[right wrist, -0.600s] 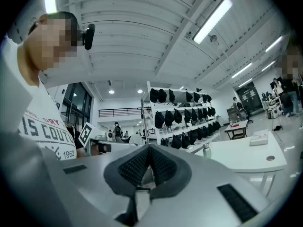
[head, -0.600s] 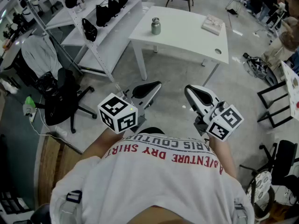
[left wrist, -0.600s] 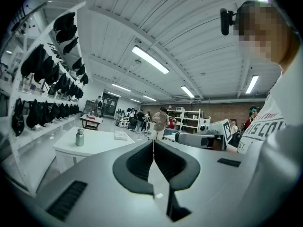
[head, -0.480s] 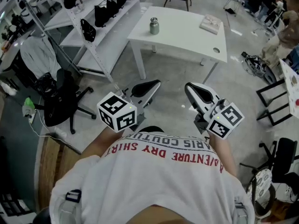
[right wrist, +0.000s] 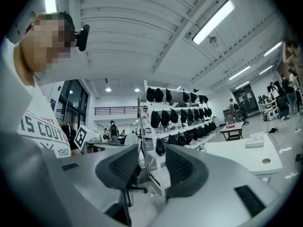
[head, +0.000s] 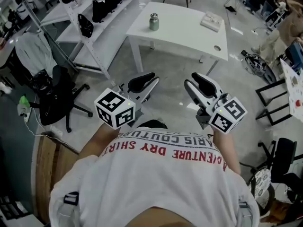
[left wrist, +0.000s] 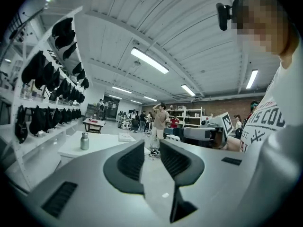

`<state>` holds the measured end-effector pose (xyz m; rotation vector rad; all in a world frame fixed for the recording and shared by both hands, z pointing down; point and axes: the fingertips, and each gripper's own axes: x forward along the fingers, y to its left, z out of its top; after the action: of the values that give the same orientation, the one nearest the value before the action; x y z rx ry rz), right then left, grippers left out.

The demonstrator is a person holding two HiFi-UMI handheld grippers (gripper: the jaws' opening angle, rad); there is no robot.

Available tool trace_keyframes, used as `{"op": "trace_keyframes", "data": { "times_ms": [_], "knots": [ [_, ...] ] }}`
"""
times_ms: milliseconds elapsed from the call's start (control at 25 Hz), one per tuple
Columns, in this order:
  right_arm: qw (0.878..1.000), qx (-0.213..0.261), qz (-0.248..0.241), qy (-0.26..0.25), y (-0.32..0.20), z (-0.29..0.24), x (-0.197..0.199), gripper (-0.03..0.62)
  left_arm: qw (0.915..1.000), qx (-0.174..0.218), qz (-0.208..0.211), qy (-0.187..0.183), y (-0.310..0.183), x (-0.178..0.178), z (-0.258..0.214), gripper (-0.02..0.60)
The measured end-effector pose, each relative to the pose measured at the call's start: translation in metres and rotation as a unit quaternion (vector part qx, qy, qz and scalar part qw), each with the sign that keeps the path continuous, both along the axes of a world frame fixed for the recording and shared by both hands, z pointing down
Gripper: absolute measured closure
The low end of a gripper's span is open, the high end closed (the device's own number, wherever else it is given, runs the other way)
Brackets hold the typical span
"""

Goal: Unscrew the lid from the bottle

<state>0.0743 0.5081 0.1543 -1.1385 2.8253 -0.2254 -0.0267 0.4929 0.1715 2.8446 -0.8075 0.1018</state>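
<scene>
Bottle (head: pixel 154 21) on table (head: pixel 184 30) — left gripper (head: pixel 150 81), right gripper (head: pixel 191 85) empty.

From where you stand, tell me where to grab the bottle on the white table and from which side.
Probably the straight body of the bottle, with the left gripper coming in level from the near edge of the table: it stands upright with nothing close beside it. That leaves the narrower lid on top free for the right gripper from above.
</scene>
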Motion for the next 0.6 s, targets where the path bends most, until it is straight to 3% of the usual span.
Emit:
{"op": "trace_keyframes", "data": {
  "times_ms": [80,200,360,600],
  "knots": [
    [1.0,-0.001,0.007,-0.007,-0.008,0.002,0.003,0.374,1.0,-0.003,-0.002,-0.006,-0.007,-0.003,0.007,0.377],
    [1.0,-0.002,0.021,-0.007,-0.02,0.008,0.01,0.314,0.9998,-0.002,-0.007,-0.017,-0.019,-0.004,0.016,0.331],
    [0.999,-0.005,0.036,0.009,-0.042,0.016,0.017,0.283,0.9995,-0.005,-0.022,-0.024,-0.042,-0.004,0.024,0.267],
    [0.998,-0.023,0.046,0.02,-0.091,0.031,0.016,0.272,0.9988,-0.007,-0.033,-0.035,-0.09,-0.011,0.036,0.247]
  ]
}}
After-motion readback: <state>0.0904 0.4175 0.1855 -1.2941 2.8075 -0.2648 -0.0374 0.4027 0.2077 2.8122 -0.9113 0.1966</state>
